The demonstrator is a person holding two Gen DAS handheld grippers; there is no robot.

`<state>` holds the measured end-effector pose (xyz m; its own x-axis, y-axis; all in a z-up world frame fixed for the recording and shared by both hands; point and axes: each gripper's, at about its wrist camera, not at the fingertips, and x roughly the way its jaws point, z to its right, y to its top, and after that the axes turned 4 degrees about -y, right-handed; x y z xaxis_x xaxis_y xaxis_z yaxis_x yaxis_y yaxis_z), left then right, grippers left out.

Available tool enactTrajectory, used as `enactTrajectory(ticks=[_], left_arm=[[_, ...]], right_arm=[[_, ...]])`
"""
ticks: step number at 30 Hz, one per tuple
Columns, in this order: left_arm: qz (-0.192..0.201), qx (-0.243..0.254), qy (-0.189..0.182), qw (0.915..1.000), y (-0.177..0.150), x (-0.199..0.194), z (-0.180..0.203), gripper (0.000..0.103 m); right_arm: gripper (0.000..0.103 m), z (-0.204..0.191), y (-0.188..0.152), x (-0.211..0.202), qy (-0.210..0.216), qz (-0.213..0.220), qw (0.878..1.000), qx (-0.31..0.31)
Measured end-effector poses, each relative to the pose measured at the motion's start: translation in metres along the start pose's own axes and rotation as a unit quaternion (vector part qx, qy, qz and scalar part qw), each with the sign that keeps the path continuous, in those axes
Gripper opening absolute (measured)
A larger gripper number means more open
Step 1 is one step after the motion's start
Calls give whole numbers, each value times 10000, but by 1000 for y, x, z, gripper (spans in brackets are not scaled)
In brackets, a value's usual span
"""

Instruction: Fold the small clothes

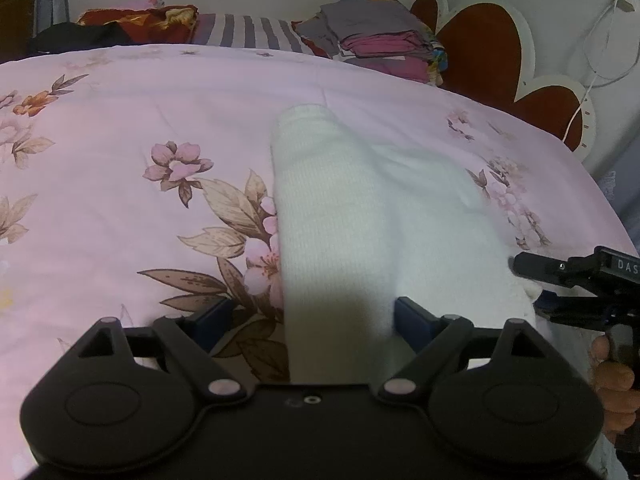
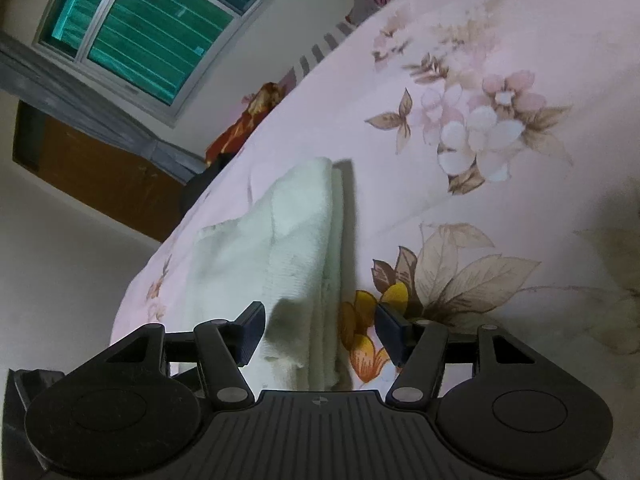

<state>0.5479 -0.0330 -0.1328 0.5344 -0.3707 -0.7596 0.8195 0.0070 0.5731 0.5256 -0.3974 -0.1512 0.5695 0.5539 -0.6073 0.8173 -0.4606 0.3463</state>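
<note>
Softly ribbed white knit garment [image 1: 340,216] (folded)

Open tool [image 2: 320,330] astride white garment [image 2: 296,240]

Folded knit garment [image 1: 340,216] lies on the bedspread [image 1: 120,120]. Stacked folded clothes [image 1: 372,44] behind it, headboard [image 1: 480,52] to their right, striped pillow [image 1: 248,32] left.

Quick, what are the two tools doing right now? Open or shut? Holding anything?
Left tool: open, white cloth between its fingers, not pinched.
Right tool: open, around the cloth's folded edge, holding nothing.
</note>
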Motion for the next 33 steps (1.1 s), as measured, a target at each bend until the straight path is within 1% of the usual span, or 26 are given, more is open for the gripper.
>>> enactTrajectory(ticks=[3,5,6,7,8,9,10,12,14,15,18,19,20,23,26,29,33], left_arm=[[5,13,20,10000,0,-2,1,89],[18,-31,2,10000,0,-2,0,87],[45,-79,-71,9999,1,-3,0,82],[63,-163,-184,9997,2,-3,-2,75],[69,-289,-353,9989,3,-3,-5,73],[54,-443,-511,9977,5,-2,-8,72],[36,-509,-527,9973,6,0,-10,72],[20,-499,-586,9970,8,3,-13,71],[4,-525,-730,9960,10,5,-15,67],[-10,-568,-818,9950,10,7,-16,64],[-23,-721,-990,9925,9,12,-22,63],[-18,-734,-1022,9921,9,13,-23,62],[-21,-740,-1046,9917,8,14,-25,61],[-63,-694,-1089,9916,10,14,-28,59],[-93,-616,-1063,9924,11,15,-26,59],[-72,-651,-1080,9920,10,15,-27,59],[-106,-757,-1109,9909,11,15,-29,59]], right_arm=[[61,2,2,1,57,-10,10000,-5],[61,4,3,0,84,-24,10000,-15],[61,5,3,-1,105,-43,9999,-15],[61,6,3,-1,138,-72,9999,-3],[61,7,1,0,212,-117,9997,28],[61,9,1,3,318,-190,9993,64],[61,8,0,5,427,-276,9987,41],[61,7,0,4,297,-179,9994,-29],[61,13,2,4,321,-132,9992,191],[61,13,3,6,322,-158,9991,231],[60,7,1,14,421,-299,9985,195],[51,3,0,19,494,-405,9978,177],[50,-2,-3,27,534,-592,9967,157],[50,-13,-4,28,441,-579,9972,-185],[50,-5,1,17,290,-396,9986,-191],[50,5,5,16,396,-440,9982,-6],[50,0,3,26,544,-564,9969,-12]])
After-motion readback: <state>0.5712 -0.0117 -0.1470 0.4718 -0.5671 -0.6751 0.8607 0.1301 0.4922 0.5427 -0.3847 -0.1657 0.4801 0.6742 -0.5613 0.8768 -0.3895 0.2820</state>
